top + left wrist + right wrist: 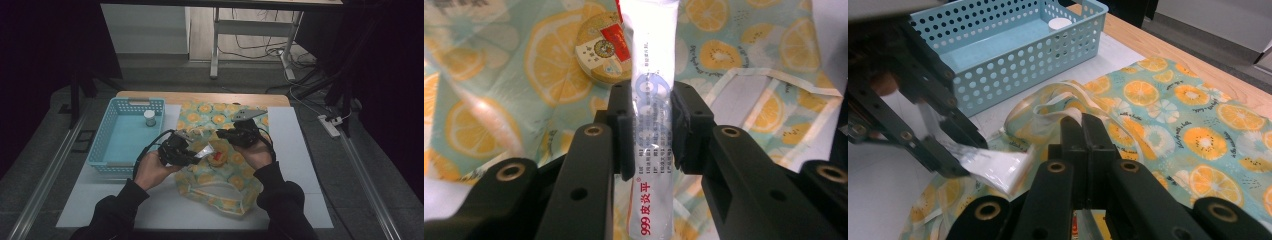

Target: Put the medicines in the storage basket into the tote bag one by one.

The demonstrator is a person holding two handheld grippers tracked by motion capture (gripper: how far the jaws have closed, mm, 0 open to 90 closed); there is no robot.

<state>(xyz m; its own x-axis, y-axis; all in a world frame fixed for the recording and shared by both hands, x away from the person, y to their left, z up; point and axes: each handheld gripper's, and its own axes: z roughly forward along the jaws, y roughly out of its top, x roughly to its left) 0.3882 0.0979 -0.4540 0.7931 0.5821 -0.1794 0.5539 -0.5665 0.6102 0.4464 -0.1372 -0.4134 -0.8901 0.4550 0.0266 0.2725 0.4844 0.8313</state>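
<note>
**Tube lifted from the fruit-print bag**

While the left gripper (651,125) clamps its jaws on the white ointment tube (651,65) – held clear above the lemon-print bag (220,192) – the right gripper (1082,131), fully closed, seems to pinch the bag's fabric, probably to steady it. A round tin (604,47) lies on the cloth; beyond, the blue basket (102,145) holds a small jar (149,118) – likely the tube's destination.

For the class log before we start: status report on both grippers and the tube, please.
Left gripper shut on white plastic ointment tube. Right gripper shut, over the lemon-print cloth bag. Round gold tin lies beneath the tube.
</note>
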